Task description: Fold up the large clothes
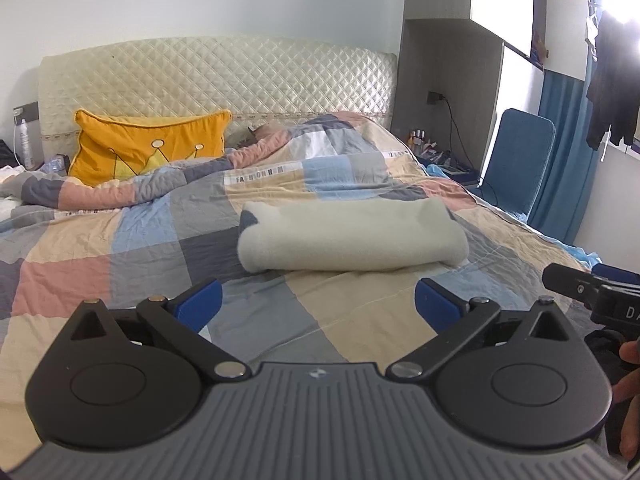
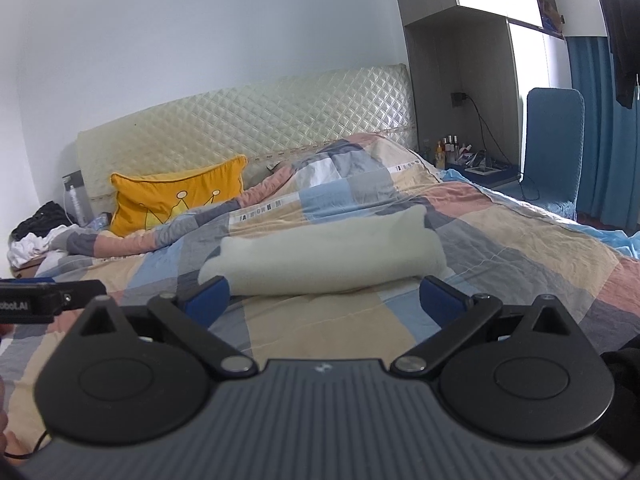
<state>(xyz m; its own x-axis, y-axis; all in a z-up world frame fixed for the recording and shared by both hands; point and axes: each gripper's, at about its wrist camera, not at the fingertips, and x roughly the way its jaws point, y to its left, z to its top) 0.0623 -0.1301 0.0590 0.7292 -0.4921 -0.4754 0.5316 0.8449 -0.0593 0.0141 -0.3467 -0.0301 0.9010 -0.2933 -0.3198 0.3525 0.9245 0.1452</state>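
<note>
Cream fleece garment [image 1: 352, 236], folded into a thick bundle, lies mid-bed on the patchwork checked quilt [image 1: 120, 248]. Left claw [image 1: 318, 304] and right claw [image 2: 326, 300] both spread, empty, near the bundle's front edge. Fold looks finished; next: tidy or leave.

White strip on quilt [image 1: 256, 178] carries dark capitals: "FA" clear, following letters blurred, possibly "FASHION". Same strip in right view [image 2: 262, 212], lettering equally smeared. Second strip near quilt's far edge [image 1: 396, 153], print illegible. Third strip at quilt's left fold [image 1: 82, 212], illegible.

Right gripper [image 1: 616, 312] body in left view: white "DA", cut off by frame edge.

Left gripper [image 2: 24, 305] body in right view: white "obot.AI", start cut off by frame edge.

Small logo on each gripper housing, unreadable.
</note>
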